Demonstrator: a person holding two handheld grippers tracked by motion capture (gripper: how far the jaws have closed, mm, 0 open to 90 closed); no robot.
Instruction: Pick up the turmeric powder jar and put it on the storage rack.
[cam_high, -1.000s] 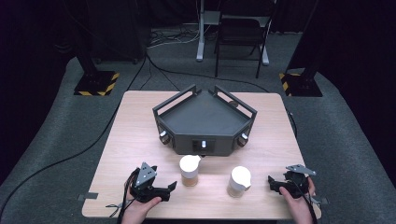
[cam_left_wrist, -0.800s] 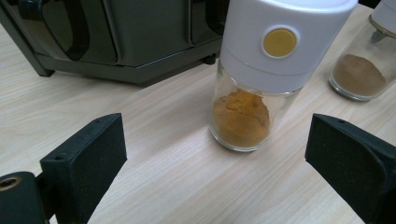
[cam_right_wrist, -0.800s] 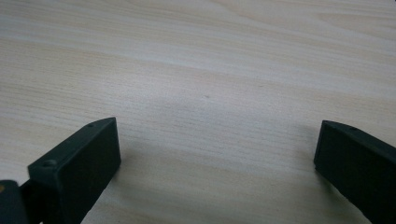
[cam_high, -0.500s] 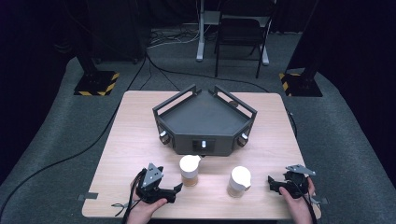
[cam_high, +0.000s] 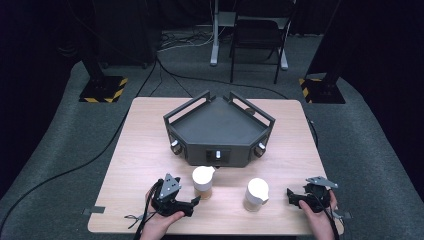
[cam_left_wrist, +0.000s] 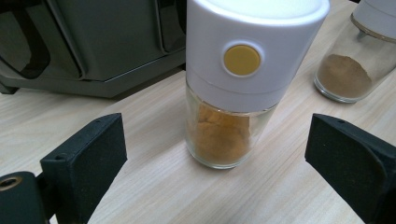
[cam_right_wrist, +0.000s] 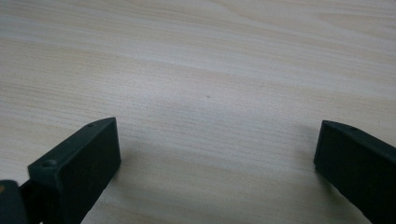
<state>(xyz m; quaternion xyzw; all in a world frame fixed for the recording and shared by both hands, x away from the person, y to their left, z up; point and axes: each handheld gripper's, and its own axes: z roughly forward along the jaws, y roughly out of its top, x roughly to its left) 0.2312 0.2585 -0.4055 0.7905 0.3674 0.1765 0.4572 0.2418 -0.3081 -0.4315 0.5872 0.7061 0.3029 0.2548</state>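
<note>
Two glass spice jars with white caps and brown powder stand near the table's front edge. My left gripper (cam_high: 192, 201) points at the left jar (cam_high: 203, 182) from its left. It is open, and in the left gripper view that jar (cam_left_wrist: 243, 79), with a yellow button on its cap, stands just ahead of the gripper (cam_left_wrist: 215, 140), touching neither pad. The right jar (cam_high: 256, 194) (cam_left_wrist: 355, 60) stands apart. My right gripper (cam_high: 292, 195) rests to the right of it, open (cam_right_wrist: 215, 140) over bare wood with nothing between its fingers.
A dark five-sided tray (cam_high: 218, 131) with raised rails and front knobs sits mid-table, just behind the jars. The wooden table (cam_high: 145, 145) is ringed by grey floor with cables, a chair (cam_high: 257, 35) and stands beyond.
My left gripper has edged to the right, closer to the left jar. The right gripper and both jars have stayed put.
</note>
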